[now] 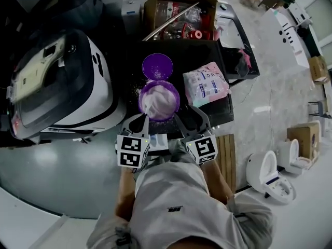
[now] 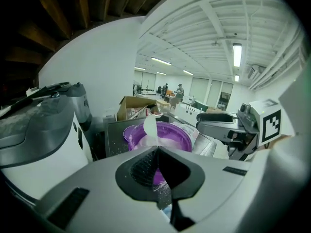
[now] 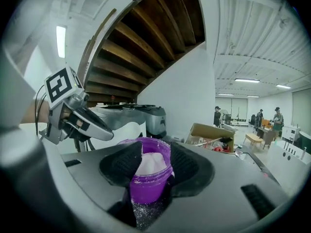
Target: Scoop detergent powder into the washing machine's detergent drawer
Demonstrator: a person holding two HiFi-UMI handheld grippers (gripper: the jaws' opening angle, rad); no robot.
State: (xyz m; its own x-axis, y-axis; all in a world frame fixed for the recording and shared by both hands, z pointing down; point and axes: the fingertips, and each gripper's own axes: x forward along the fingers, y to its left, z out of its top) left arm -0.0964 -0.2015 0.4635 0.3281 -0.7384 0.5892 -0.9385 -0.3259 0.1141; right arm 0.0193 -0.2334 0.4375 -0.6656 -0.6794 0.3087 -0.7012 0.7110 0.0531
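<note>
A purple tub (image 1: pixel 168 107) full of white powder stands on the black table (image 1: pixel 199 53), in front of both grippers. My right gripper (image 3: pixel 151 160) is shut on the tub (image 3: pixel 146 186), one pad against each side; in the head view it (image 1: pixel 182 117) reaches the tub's near right side. My left gripper (image 2: pixel 156 152) is shut on a thin white scoop (image 2: pixel 150 125), which sticks up over the tub (image 2: pixel 172 132). In the head view the left gripper (image 1: pixel 144 119) sits at the tub's near left rim. The washing machine (image 1: pixel 67 87) stands to the left; I cannot make out its drawer.
The tub's purple lid (image 1: pixel 157 66) lies just behind it, and a pink detergent bag (image 1: pixel 205 84) lies to its right. Powder is scattered on the table. A cardboard box (image 1: pixel 179 14) of items stands at the back. White appliances (image 1: pixel 270 173) sit on the floor to the right.
</note>
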